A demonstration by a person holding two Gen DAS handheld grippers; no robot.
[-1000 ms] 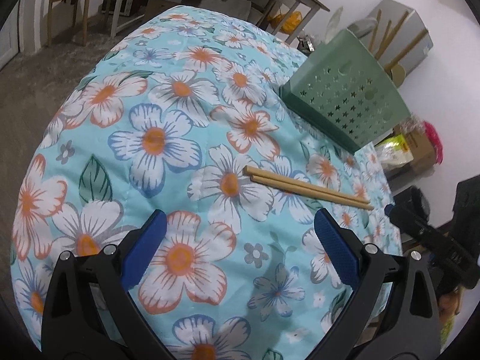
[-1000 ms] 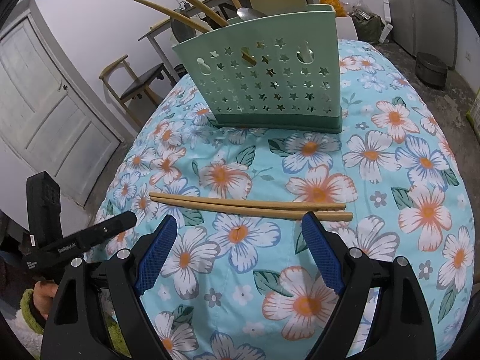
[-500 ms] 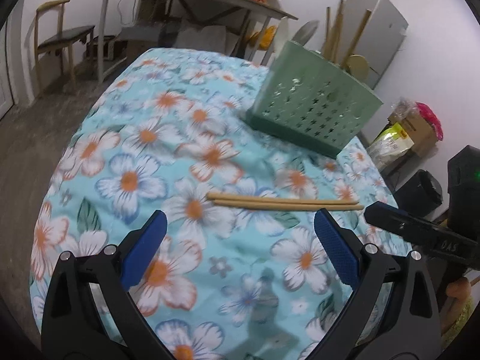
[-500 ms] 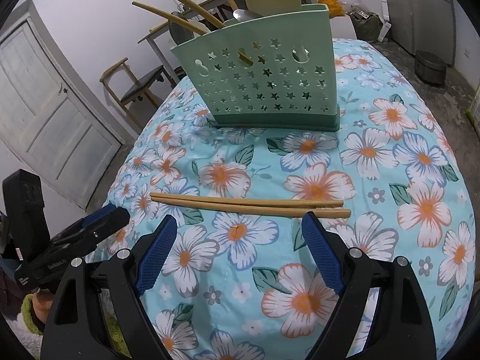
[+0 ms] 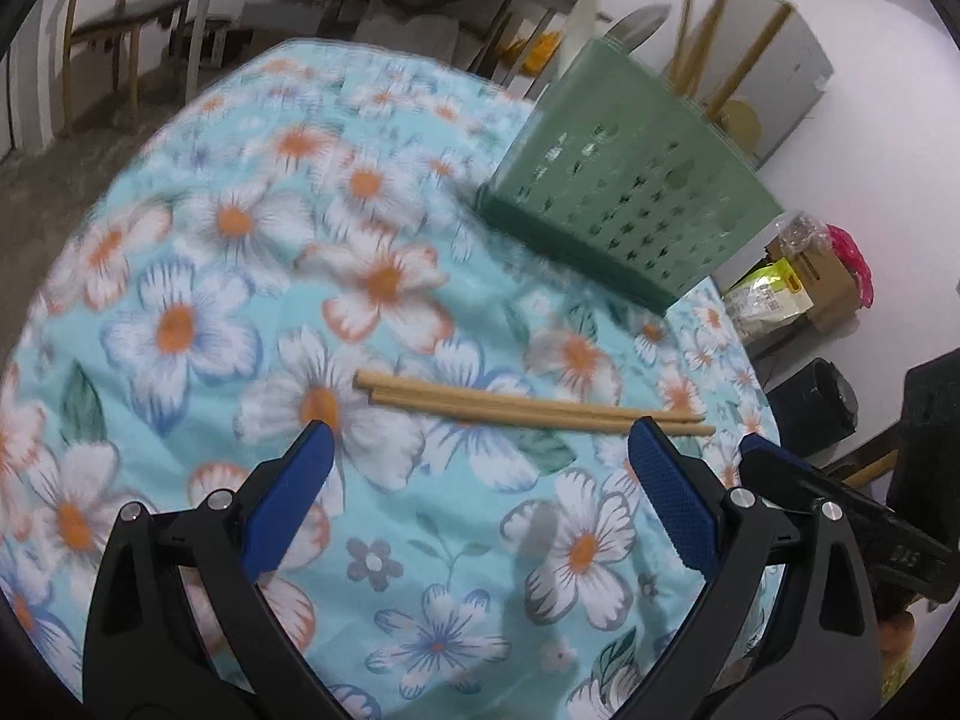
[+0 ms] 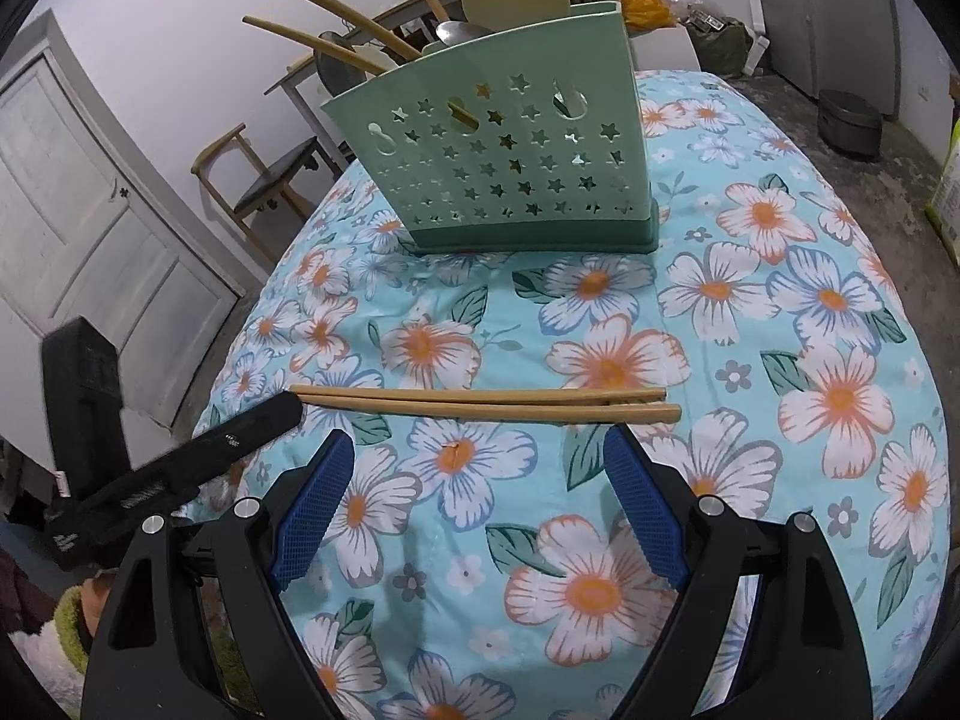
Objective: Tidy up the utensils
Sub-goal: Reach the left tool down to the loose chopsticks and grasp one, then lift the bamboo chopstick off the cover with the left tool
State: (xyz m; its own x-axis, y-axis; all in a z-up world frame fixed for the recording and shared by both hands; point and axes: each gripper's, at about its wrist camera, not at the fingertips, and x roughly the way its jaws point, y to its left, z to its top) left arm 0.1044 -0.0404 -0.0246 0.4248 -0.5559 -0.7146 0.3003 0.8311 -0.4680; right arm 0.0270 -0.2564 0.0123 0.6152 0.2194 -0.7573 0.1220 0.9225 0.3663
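Soft even indoor light, faint shadows, left wrist view motion-blurred — right sharp — fisheye edges bowed, dark corners

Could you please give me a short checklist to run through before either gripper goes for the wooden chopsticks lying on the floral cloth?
1. Pair of wooden chopsticks lying flat, side by side, on the floral blue tablecloth: ok.
2. Right gripper empty, jaws wide open, short of the chopsticks: ok.
3. Left gripper empty, jaws open: ok.
4. Grippers clear of each other: not ok; the left gripper's tip sits close by the chopsticks' thin ends.
5. Green star-perforated plastic utensil holder upright: ok.
6. Free room in the holder among the wooden utensils already there: cannot tell.
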